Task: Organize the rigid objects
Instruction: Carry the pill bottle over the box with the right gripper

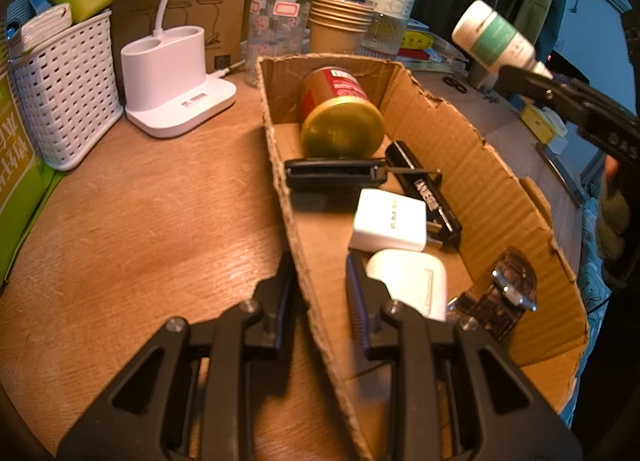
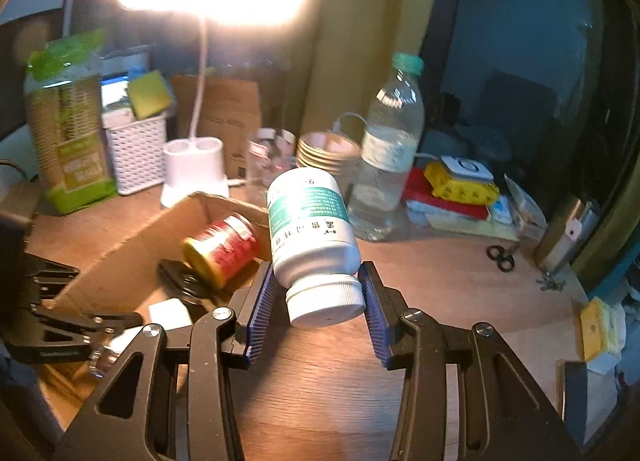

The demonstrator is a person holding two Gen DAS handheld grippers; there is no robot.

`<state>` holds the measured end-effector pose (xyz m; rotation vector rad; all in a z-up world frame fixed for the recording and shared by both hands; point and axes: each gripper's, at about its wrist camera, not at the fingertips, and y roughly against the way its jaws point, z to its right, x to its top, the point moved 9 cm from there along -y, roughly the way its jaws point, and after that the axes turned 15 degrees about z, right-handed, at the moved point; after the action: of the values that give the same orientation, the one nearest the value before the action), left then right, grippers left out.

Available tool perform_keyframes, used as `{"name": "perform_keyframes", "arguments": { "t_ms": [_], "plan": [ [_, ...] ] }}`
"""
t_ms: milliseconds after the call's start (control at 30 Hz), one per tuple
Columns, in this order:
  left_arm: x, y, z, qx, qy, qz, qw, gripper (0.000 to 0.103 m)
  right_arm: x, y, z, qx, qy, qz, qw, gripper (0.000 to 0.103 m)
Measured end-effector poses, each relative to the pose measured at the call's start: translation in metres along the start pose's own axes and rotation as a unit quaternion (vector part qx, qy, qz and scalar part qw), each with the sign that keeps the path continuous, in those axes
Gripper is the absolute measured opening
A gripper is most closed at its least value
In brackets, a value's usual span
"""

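A shallow cardboard box (image 1: 496, 197) lies on the wooden desk. It holds a red and gold can (image 1: 340, 117) on its side, a black car key (image 1: 336, 173), a black stapler-like bar (image 1: 424, 189), two white chargers (image 1: 388, 225), and a wristwatch (image 1: 512, 285). My left gripper (image 1: 320, 293) straddles the box's near left wall, one finger outside and one inside; whether it pinches the wall I cannot tell. My right gripper (image 2: 318, 297) is shut on a white pill bottle with a green label (image 2: 310, 229), held in the air beside the box (image 2: 120, 257); the bottle also shows in the left wrist view (image 1: 496, 41).
At the back stand a white lamp base (image 1: 176, 77), a white woven basket (image 1: 68, 93), stacked paper cups (image 1: 340, 25), a clear water bottle (image 1: 392, 5) and a glass jar (image 1: 276, 33). Small scissors (image 2: 500, 257) and a yellow box (image 2: 460, 185) lie at the right.
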<state>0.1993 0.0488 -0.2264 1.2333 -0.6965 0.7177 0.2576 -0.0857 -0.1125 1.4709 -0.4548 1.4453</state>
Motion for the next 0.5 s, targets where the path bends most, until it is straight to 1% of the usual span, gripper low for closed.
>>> {"name": "perform_keyframes", "arguments": {
  "t_ms": [233, 500],
  "plan": [
    [0.0, 0.0, 0.0, 0.0, 0.0, 0.0, 1.0, 0.027, 0.011, 0.009, -0.028, 0.027, 0.012, 0.016, 0.999, 0.045],
    [0.0, 0.0, 0.0, 0.0, 0.0, 0.0, 1.0, 0.027, 0.013, 0.007, -0.058, 0.056, 0.03, 0.016, 0.998, 0.045]
  ]
}}
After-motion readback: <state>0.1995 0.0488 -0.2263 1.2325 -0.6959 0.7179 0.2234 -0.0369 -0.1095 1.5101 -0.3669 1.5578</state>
